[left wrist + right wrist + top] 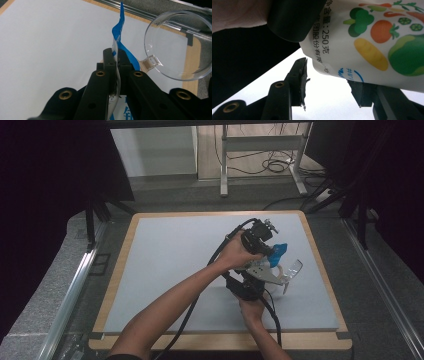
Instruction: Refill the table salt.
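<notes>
The packet (372, 37) at the upper right of the right gripper view is white with black print and vegetable pictures — green, orange, yellow; in the left gripper view its pinched edge is blue. The cup (177, 42) there is clear. The table (165, 250) is pale grey — edged in light wood.

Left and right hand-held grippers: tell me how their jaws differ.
The left hand-held gripper is shut, clamping the thin edge of the blue-and-white pouch. The right hand-held gripper stands with its jaws apart, the pouch's printed side hanging just above them. Both have black jaws.
</notes>
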A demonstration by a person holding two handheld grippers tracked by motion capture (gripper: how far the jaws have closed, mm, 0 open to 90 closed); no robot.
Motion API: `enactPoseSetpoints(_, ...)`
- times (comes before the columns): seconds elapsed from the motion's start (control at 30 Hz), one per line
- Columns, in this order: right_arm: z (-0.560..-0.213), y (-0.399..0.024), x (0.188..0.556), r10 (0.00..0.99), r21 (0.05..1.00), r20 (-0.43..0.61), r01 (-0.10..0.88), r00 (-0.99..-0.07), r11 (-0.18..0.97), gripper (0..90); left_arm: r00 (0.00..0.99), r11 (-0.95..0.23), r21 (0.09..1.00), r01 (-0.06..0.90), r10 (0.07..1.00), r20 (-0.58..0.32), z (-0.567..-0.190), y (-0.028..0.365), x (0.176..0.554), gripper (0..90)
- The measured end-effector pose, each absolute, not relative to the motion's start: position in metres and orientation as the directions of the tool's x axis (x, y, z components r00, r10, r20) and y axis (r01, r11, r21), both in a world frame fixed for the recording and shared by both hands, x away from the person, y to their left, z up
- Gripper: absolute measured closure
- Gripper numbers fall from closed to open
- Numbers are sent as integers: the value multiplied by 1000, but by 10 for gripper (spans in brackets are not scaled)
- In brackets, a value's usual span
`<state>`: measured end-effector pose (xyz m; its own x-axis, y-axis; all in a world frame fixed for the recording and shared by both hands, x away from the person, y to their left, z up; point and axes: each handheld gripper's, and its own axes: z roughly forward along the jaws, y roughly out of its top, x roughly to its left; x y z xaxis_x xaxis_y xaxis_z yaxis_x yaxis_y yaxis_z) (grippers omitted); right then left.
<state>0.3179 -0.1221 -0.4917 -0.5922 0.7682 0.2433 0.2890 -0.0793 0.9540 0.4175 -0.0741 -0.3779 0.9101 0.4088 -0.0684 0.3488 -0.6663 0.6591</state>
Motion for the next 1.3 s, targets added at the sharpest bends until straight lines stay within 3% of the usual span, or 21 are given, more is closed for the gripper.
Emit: enactPoseSetpoints(1.3, -490, -124, 315, 773, 958, 254, 260, -581, -119, 523, 912, -677, 650, 344, 405, -61, -375, -80, 417, 893)
